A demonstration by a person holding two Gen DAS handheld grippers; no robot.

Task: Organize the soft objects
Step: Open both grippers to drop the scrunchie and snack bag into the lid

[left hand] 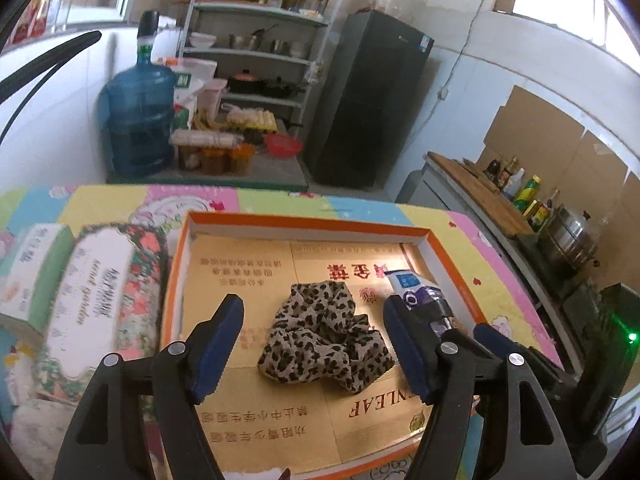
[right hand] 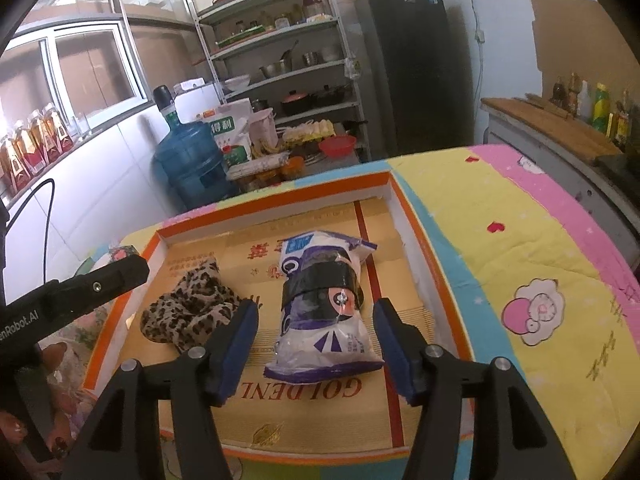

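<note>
While both grippers hang over the shallow orange-rimmed box [left hand: 308,222], nothing is clamped in either: the left gripper [left hand: 314,350] has its blue-padded fingers spread wide on either side of the leopard-print scrunchie [left hand: 324,342], which lies crumpled on the gold cardboard floor of the box, toward its left half, and I cannot tell whether the pads touch the fabric. The right gripper [right hand: 316,344] likewise stands with its fingers apart, straddling the near end of a white and purple plastic packet [right hand: 326,304] that is bound round its middle with black tape and lies lengthwise in the right half of the box. The scrunchie and the packet sit near each other but apart, with a strip of gold cardboard between them. In the right wrist view the left gripper's black body reaches in from the left edge above the scrunchie. The box rests on a table covered with a pastel cartoon-print cloth [right hand: 520,248]. Just left of the box lie two tissue packs [left hand: 96,300], one floral, one green and white. Beyond the table stand a blue water jug [left hand: 138,120], a metal shelf rack [left hand: 260,40] and a dark fridge [left hand: 368,100].
</note>
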